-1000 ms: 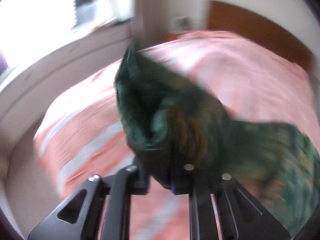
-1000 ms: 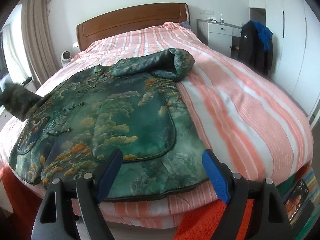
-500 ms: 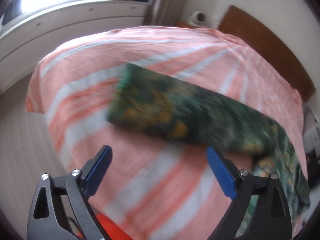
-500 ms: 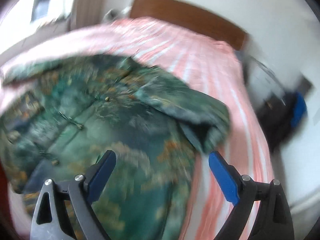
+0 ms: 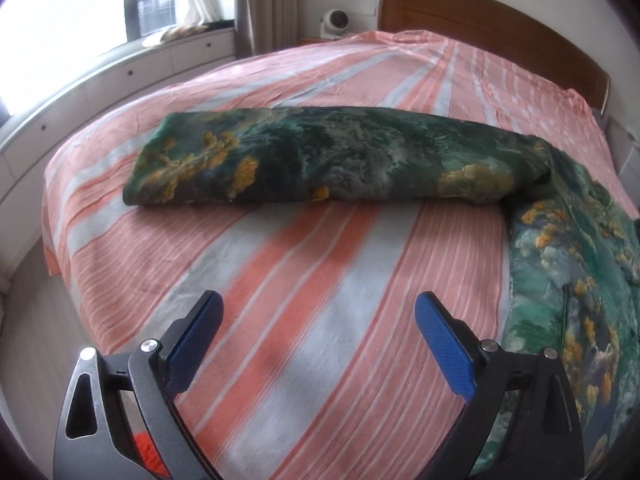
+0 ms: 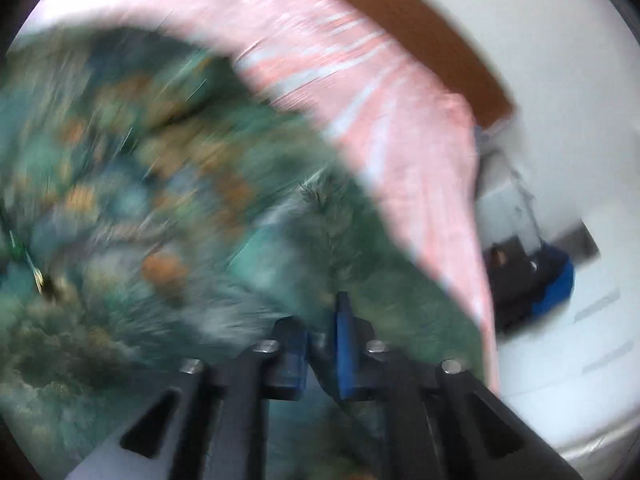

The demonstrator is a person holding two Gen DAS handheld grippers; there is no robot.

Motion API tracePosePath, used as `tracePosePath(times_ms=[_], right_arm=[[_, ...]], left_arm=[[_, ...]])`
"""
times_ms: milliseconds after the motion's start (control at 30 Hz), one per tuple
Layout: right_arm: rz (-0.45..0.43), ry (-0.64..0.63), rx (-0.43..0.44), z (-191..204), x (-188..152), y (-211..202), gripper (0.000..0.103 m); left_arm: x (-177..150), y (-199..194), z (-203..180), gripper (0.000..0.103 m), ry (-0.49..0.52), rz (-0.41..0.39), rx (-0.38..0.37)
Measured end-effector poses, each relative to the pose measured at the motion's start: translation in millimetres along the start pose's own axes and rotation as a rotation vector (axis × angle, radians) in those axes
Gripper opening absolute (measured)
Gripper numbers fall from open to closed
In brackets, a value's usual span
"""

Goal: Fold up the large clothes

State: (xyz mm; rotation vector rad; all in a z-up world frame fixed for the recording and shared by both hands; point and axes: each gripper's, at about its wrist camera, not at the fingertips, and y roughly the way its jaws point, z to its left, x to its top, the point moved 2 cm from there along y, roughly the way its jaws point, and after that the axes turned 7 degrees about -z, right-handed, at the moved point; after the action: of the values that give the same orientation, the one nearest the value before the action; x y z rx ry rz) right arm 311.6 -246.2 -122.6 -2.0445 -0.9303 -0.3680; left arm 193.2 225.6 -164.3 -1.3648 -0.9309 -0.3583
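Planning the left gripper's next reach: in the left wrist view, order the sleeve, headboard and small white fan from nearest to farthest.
From the left gripper:
1. Sleeve, stretched across the bed straight ahead.
2. Small white fan, far left of the headboard.
3. Headboard, far right; too close to the fan to rank firmly.

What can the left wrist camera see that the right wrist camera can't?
Only the left shows the jacket's sleeve laid straight across the striped bedspread, the window, and the open left claw. Only the right shows the right claw shut on green fabric, blurred. Both show the green jacket and wooden headboard.
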Motion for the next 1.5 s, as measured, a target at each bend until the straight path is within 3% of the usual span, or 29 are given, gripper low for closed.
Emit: tracePosePath(times_ms=[100, 167, 300, 333, 367, 433, 500, 633, 700, 767, 800, 833, 867, 933, 967, 1033, 1100, 1133, 1167, 1233, 1267, 1333, 1500], right_arm=[[-0.070, 0.232, -0.045, -85.8, -13.5, -31.5, 0.009], [-0.075, 0.417, -0.103, -158.6, -43.0, -47.6, 0.009], [0.014, 0.720, -0.270, -279.7, -144.3, -58.5, 0.012], [0.072, 0.802, -0.328, -306.0, -186.3, -55.9, 0.018], [0.125, 0.851, -0.349, -316.0, -217.0, -53.8, 0.023], [0.256, 0.949, -0.362, -327.8, -279.9, -42.0, 0.055], [0.363, 1.051, -0.340, -323.5, -341.1, -36.5, 0.060], [0.343, 1.156, -0.310, -303.0, -388.5, -61.6, 0.060], [0.301, 1.166, -0.251, -289.4, -387.0, -81.0, 0.060], [0.253, 1.170, -0.131, -260.7, -377.6, -99.4, 0.063], [0.222, 1.170, 0.007, -239.3, -363.8, -109.4, 0.067], [0.204, 1.169, 0.109, -224.3, -354.6, -117.1, 0.072], [0.184, 1.160, 0.266, -199.9, -341.3, -126.7, 0.073], [0.181, 1.107, 0.505, -150.1, -319.6, -138.5, 0.075], [0.202, 1.066, 0.565, -129.7, -312.5, -139.4, 0.075], [0.249, 0.976, 0.604, -90.9, -304.7, -141.5, 0.075], [0.266, 0.922, 0.600, -75.5, -300.4, -141.5, 0.075], [0.270, 0.900, 0.601, -72.0, -298.1, -142.4, 0.072], [0.271, 0.895, 0.621, -71.5, -295.0, -144.2, 0.065], [0.280, 0.892, 0.676, -73.9, -288.2, -142.4, 0.027], [0.285, 0.881, 0.679, -73.6, -286.5, -145.9, 0.022], [0.295, 0.829, 0.652, -72.1, -278.3, -153.9, 0.014], [0.260, 0.821, 0.646, -79.5, -267.0, -180.4, 0.012]], left_arm=[[0.3, -0.4, 3.2, 0.097, -0.017, 0.007, -0.001], [0.8, -1.0, 3.6, 0.097, -0.026, -0.001, -0.003], [-0.3, -0.9, 1.6, 0.097, -0.017, -0.002, -0.003], [-0.6, 0.0, -0.3, 0.097, -0.009, 0.001, 0.000], [-1.9, -1.7, -0.9, 0.097, 0.000, 0.003, 0.001], [-2.7, -2.3, -4.2, 0.097, 0.015, 0.001, -0.001], [-3.0, -4.2, -4.9, 0.097, 0.016, -0.003, -0.017], [-1.8, -6.9, -4.0, 0.097, 0.006, 0.022, -0.098], [-2.3, -10.3, -7.0, 0.097, -0.002, 0.085, -0.215], [-7.6, -13.2, -16.3, 0.097, 0.018, 0.185, -0.379], [-13.1, -14.6, -23.0, 0.098, 0.041, 0.236, -0.448], [-18.3, -16.1, -29.0, 0.098, 0.066, 0.269, -0.490], [-24.3, -17.5, -35.8, 0.098, 0.099, 0.294, -0.516], [-33.0, -20.5, -49.6, 0.098, 0.179, 0.312, -0.519], [-35.6, -22.8, -57.0, 0.098, 0.226, 0.306, -0.508], [-39.4, -28.1, -67.6, 0.096, 0.284, 0.294, -0.494], [-42.3, -32.4, -71.7, 0.071, 0.304, 0.305, -0.494], [-44.1, -35.8, -72.7, 0.063, 0.304, 0.318, -0.514], [-44.5, -37.3, -72.2, 0.049, 0.305, 0.324, -0.524], [-47.4, -46.2, -75.8, 0.036, 0.328, 0.311, -0.530], [-49.4, -50.0, -78.3, 0.027, 0.332, 0.312, -0.539], [-46.2, -58.0, -79.9, 0.021, 0.324, 0.313, -0.550], [-44.1, -66.3, -71.1, 0.020, 0.331, 0.332, -0.566]])
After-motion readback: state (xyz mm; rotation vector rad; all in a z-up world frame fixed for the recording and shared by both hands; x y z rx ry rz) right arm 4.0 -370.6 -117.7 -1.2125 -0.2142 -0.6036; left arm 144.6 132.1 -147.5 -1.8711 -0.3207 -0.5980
